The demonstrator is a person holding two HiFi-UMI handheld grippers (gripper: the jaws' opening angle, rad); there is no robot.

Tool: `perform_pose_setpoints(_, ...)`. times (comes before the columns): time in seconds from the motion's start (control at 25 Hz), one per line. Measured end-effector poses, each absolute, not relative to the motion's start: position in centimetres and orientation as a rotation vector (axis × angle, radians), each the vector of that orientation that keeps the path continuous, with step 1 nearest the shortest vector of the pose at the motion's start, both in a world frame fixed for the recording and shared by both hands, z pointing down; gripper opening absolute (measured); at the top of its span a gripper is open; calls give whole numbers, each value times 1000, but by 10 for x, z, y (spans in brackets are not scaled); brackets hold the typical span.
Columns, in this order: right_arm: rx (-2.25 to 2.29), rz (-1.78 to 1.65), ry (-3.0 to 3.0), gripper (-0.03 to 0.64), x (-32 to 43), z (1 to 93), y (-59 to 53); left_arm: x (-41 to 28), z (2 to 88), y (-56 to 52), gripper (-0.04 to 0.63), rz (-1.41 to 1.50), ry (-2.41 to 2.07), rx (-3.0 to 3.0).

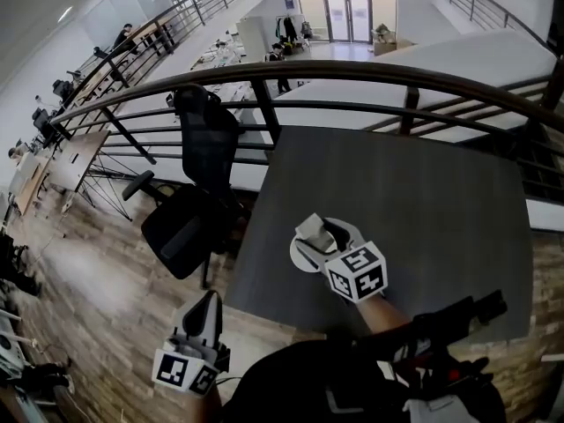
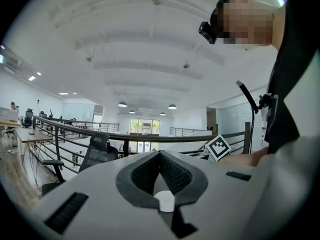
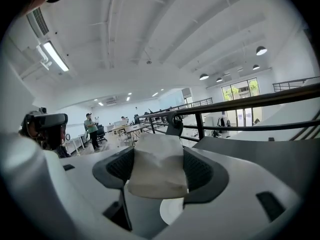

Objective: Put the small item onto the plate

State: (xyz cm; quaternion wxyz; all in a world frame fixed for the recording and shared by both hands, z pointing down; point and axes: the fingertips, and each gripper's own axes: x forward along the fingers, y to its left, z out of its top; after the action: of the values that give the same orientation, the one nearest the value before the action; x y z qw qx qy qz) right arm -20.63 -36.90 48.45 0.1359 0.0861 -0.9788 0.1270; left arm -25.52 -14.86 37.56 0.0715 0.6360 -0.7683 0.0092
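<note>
My right gripper [image 1: 324, 234] hovers over the near left part of the dark table [image 1: 423, 210], shut on a small white crumpled item [image 1: 309, 229]. Just below it, the rim of a white plate [image 1: 298, 256] shows, most of it hidden by the gripper. The right gripper view has the item [image 3: 156, 169] pinched between the dark pads [image 3: 200, 171]. My left gripper [image 1: 209, 302] hangs low, off the table's near left corner, over the floor. In the left gripper view its jaws [image 2: 160, 156] are shut with nothing between them.
A black office chair [image 1: 198, 192] stands left of the table. A dark railing [image 1: 352, 70] curves behind the table's far edge, with a drop to a lower floor beyond. The right gripper's marker cube [image 2: 218, 146] shows in the left gripper view.
</note>
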Motion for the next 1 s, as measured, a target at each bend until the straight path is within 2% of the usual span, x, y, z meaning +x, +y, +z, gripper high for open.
perform_pose_setpoints(0.56,174,222,-2689,311,-232,570,-383,-259,376,-132,5,46,-2432,1704)
perform_pose_setpoints(1.0,190,308,-2543,311,-233,643,-394,-258,373,-128,5,74,-2450,1597)
